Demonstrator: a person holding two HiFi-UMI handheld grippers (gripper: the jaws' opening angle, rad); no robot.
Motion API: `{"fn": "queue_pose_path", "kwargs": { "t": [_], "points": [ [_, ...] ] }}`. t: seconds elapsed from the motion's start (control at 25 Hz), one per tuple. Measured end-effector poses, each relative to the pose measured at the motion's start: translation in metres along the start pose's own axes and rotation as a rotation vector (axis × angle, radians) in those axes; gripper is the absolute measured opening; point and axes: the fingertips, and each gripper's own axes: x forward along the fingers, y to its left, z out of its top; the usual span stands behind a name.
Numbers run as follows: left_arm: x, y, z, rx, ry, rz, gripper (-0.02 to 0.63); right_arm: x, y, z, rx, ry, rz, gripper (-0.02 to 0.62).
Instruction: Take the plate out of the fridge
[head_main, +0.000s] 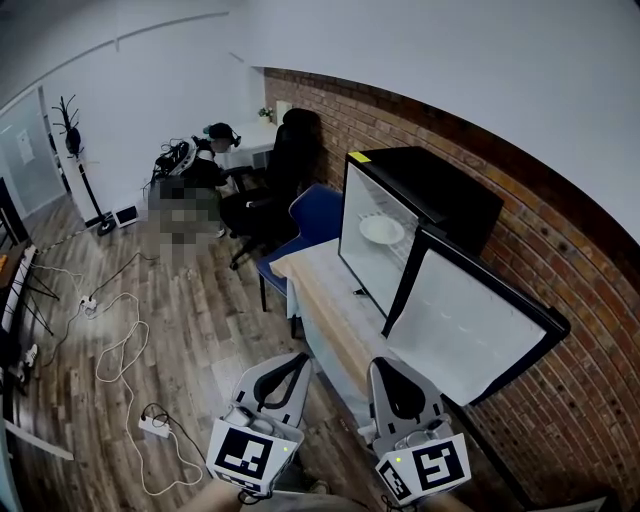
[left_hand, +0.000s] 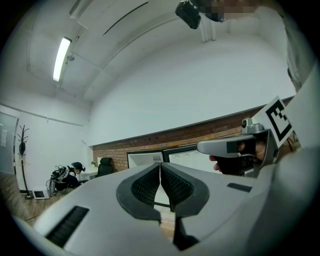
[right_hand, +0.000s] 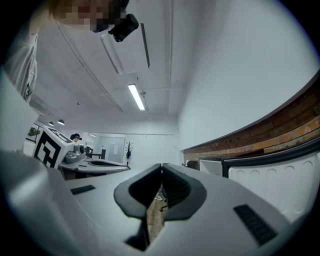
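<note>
The left gripper (head_main: 297, 362) and right gripper (head_main: 388, 368) hover side by side at the near end of the table (head_main: 330, 300), each with its jaws pressed together on nothing. Farther along the table, the fridge (head_main: 440, 195) stands against the brick wall (head_main: 560, 250) with its door (head_main: 470, 320) swung open to the right. The plate (head_main: 382, 230) lies on a shelf inside, well apart from both grippers.
</note>
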Motion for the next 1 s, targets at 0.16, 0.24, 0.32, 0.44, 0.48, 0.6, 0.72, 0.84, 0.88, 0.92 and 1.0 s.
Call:
{"fn": "queue_pose_path", "kwargs": {
  "t": [0.16,0.24,0.32,0.44,0.48,0.6,0.72,0.84,0.88,0.92,1.0],
  "points": [
    [0.004,0.004,-0.003,0.007,-0.004,0.01,0.02,0.005,-0.002,-0.004,0.005,-0.008,0.004,0.029],
    [0.007,0.007,-0.005,0.009,-0.01,0.015,0.02,0.009,-0.004,-0.008,0.001,-0.007,0.008,0.029],
    [0.011,0.01,-0.008,0.008,-0.015,0.017,0.02,0.014,-0.006,-0.01,-0.005,-0.009,0.008,0.029],
    [0.019,0.016,-0.013,0.005,-0.021,0.019,0.02,0.022,-0.01,-0.014,-0.013,-0.011,0.008,0.029],
    [0.022,0.019,-0.015,0.004,-0.023,0.02,0.02,0.026,-0.012,-0.016,-0.015,-0.011,0.008,0.029],
    [0.033,0.027,-0.021,0.004,-0.022,0.016,0.02,0.038,-0.017,-0.023,-0.018,-0.008,0.005,0.029],
    [0.044,0.037,-0.025,0.007,-0.021,0.006,0.02,0.052,-0.021,-0.027,-0.016,-0.005,-0.001,0.029],
    [0.056,0.049,-0.027,0.004,-0.017,-0.004,0.02,0.068,-0.025,-0.03,-0.015,-0.002,-0.008,0.029],
    [0.06,0.053,-0.028,0.004,-0.015,-0.008,0.02,0.074,-0.026,-0.032,-0.014,0.0,-0.011,0.029],
    [0.065,0.057,-0.029,0.003,-0.013,-0.011,0.02,0.079,-0.028,-0.033,-0.013,0.003,-0.015,0.029],
    [0.075,0.066,-0.03,0.001,-0.012,-0.018,0.02,0.09,-0.033,-0.037,-0.013,0.009,-0.023,0.029]
  ]
}}
